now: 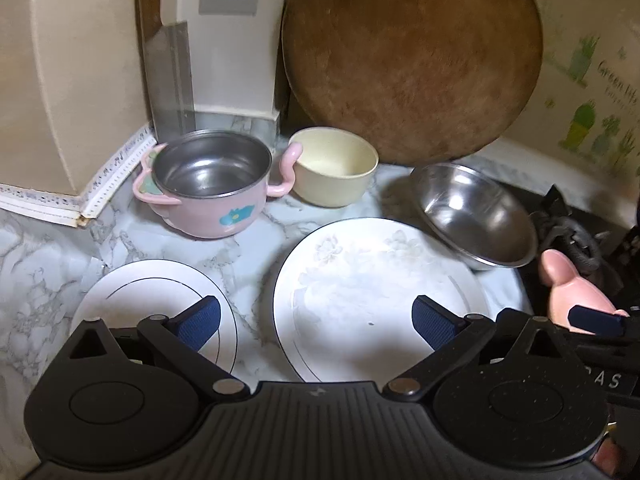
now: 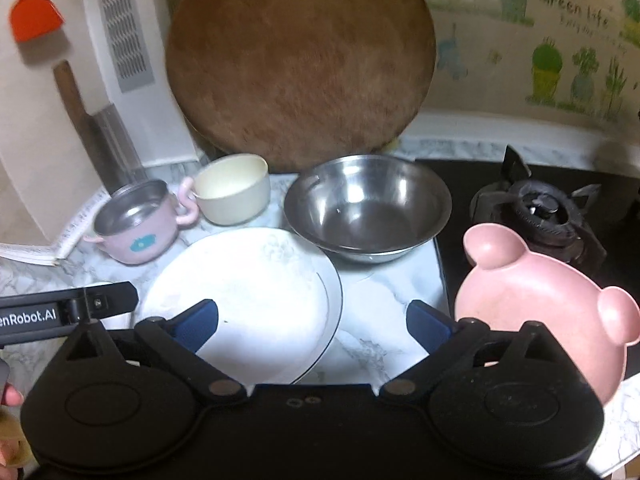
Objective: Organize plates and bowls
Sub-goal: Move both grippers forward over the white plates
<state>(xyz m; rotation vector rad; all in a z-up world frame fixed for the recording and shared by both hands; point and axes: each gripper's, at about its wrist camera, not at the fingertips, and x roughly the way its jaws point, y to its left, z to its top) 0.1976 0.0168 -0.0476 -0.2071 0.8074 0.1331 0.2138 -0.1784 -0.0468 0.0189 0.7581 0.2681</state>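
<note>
While both my grippers, left gripper (image 1: 316, 322) and right gripper (image 2: 312, 326), hang released above the large plate (image 1: 360, 300), nothing is gathered yet; next I probably stack the small plate (image 1: 152, 292), then the steel bowl (image 2: 368, 208) beyond.

Round wooden chopping board (image 1: 412, 60) is cut off at top edge in both views; its lower rim is hidden behind cream bowl (image 1: 334, 166) and steel bowl (image 1: 474, 216). Small white plate (image 1: 140, 292) is partly covered by left gripper (image 1: 316, 318) body in left view. Pink bear-shaped dish (image 2: 536, 300) is overlapped by right gripper (image 2: 312, 326) linkage. Wall sticker text (image 2: 572, 10) is blurred, small print unreadable. Cleaver (image 1: 170, 80) handle is hidden in left view.
</note>
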